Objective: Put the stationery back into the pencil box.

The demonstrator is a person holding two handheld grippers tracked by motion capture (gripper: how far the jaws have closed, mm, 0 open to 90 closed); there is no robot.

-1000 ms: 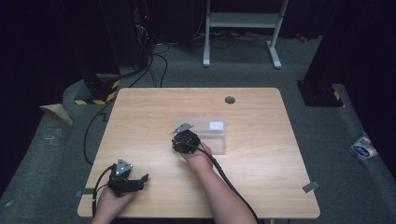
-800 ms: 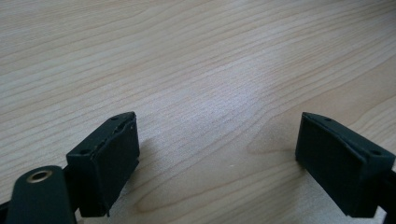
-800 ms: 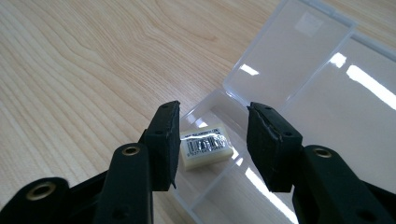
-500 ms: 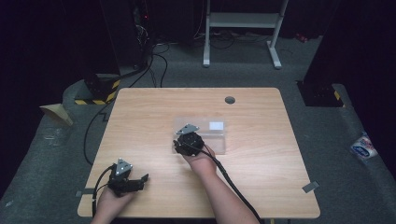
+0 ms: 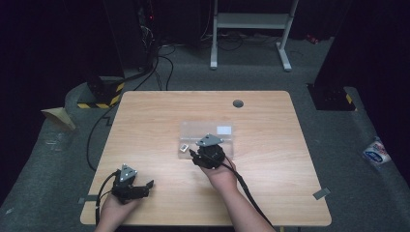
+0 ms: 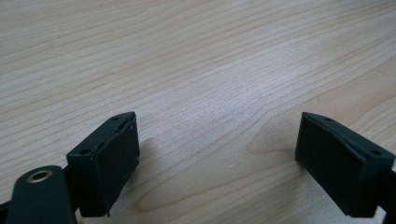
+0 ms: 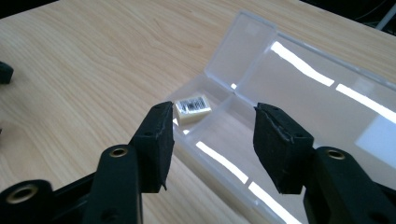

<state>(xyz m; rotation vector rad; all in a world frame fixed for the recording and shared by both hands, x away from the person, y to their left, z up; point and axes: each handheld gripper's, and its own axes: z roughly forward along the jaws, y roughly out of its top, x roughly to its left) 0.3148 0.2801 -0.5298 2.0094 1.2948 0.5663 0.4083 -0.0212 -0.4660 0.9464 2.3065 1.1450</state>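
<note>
The right gripper (image 7: 212,140) hovered with its jaws apart and nothing between them; they had just been opening. Just beyond its tips lay a small white eraser (image 7: 192,108) with a barcode label, touching the end of the clear plastic case (image 7: 299,98), which lay open on the wooden table (image 5: 270,121). The left gripper (image 6: 219,163), well apart from the case, stood wide over bare wood.

Light wooden table (image 5: 145,125), round grommet hole (image 5: 238,103) near the far edge — a clear plastic case (image 5: 212,133) lies open at mid-table, and a small white barcoded block (image 5: 184,148) sits just beside its left end.
</note>
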